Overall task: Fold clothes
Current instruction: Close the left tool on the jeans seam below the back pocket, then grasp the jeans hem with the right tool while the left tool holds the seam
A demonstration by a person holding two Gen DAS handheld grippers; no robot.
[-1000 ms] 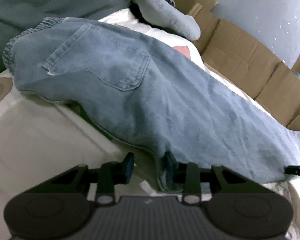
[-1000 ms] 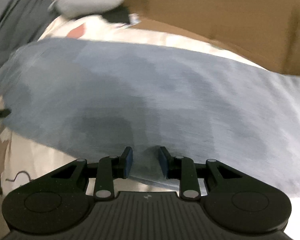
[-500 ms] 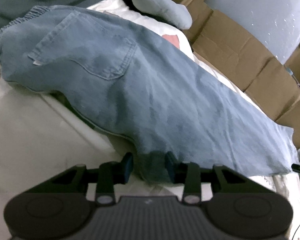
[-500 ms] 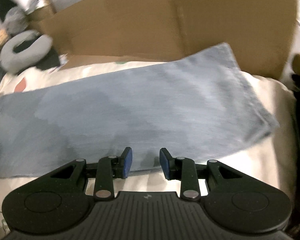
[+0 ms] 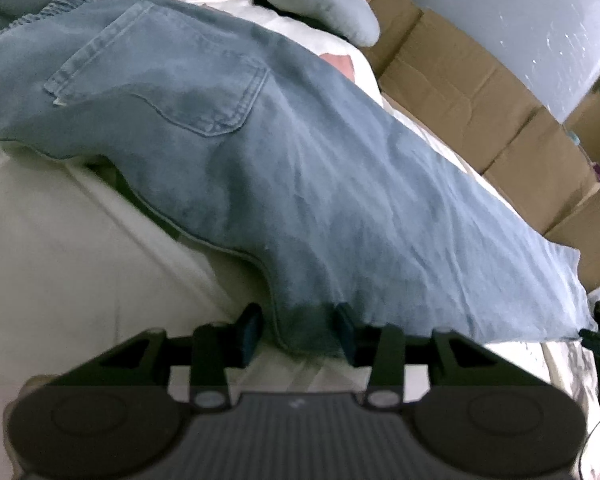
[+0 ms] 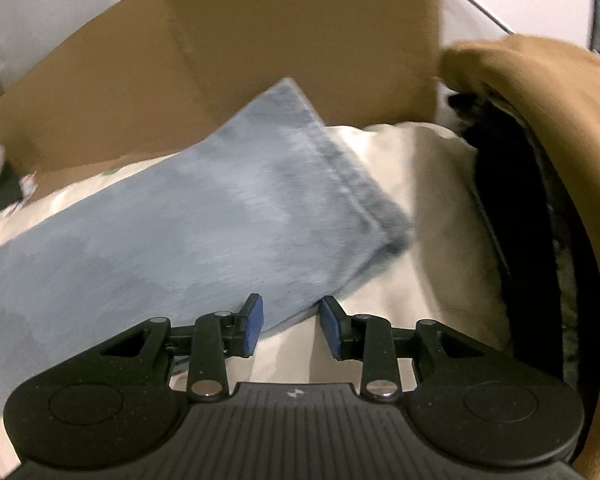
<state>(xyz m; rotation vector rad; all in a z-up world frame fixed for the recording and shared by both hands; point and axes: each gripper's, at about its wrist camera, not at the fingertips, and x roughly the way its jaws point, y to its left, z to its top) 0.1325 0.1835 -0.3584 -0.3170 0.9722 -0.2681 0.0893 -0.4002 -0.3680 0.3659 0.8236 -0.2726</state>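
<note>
left gripper (image 5: 298, 330): jaws opening, jeans (image 5: 300, 168) edge between, laid flat for folding | right gripper (image 6: 290, 326): jaws opening astride the hem-end edge

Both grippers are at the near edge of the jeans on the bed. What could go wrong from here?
1. The left gripper is opening with the jeans crotch edge between its fingers, so it may drop.
2. The right gripper, opening too, sits at the leg edge short of the hem; a grab here could fold unevenly.
3. The cardboard stands close behind, so a swung leg might catch it.
</note>
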